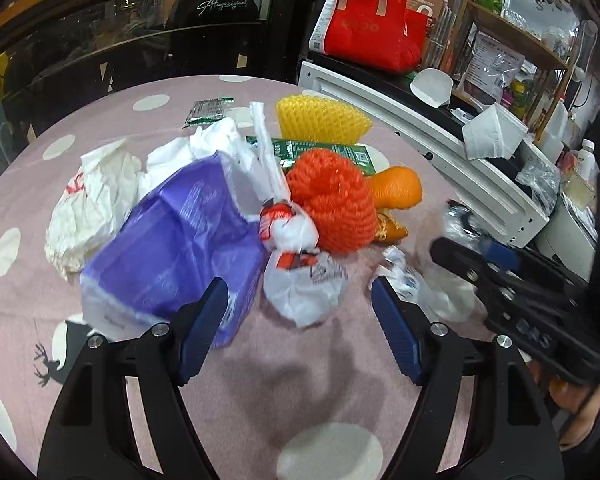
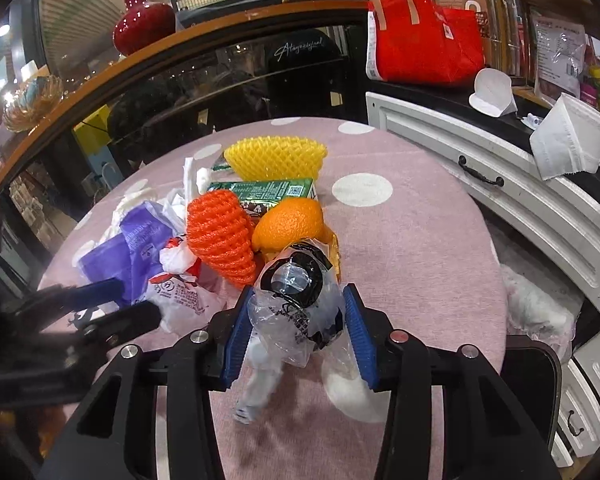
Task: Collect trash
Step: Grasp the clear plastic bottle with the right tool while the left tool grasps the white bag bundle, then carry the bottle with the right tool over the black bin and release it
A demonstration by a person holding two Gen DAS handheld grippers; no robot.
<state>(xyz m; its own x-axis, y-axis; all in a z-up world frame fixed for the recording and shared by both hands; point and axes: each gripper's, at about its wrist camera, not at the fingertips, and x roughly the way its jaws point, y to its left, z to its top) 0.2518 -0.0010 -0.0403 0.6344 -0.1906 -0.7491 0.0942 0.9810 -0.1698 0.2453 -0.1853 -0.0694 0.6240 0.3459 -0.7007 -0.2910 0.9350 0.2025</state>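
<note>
Two grippers: both over a round table point(image 2: 440, 240) with a pink, white-dotted cloth, facing a heap of trash.
Left gripper point(image 1: 300, 320): jaws spread wide with nothing between the blue pads point(image 1: 396, 332); only bare cloth shows in the gap.
Left gripper contact: its left pad lies against, or just in front of, the edge of a purple plastic bag point(image 1: 172, 248); which of the two cannot be told. A knotted white bag with red print point(image 1: 304, 280) lies just ahead of the gap, apart from both pads.
Right gripper point(image 2: 296, 332): jaws partly spread around a crumpled clear plastic wrapper with black print point(image 2: 296, 304). The wrapper fills the gap and reaches both pads, but a firm pinch cannot be told.
Right gripper in the left view: its dark body comes in from the right edge, blurred.
Trash heap: an orange foam net point(image 2: 220, 236) beside an orange fruit point(image 2: 288, 224), a green carton point(image 2: 260, 192) behind them, and a yellow foam net point(image 2: 276, 158) farther back.
Far left of heap: crumpled white paper point(image 1: 88, 204) and a small green packet point(image 1: 208, 112).
Behind the table: a red tote bag point(image 2: 424, 40) on a dark counter above a white cabinet point(image 2: 500, 184).
</note>
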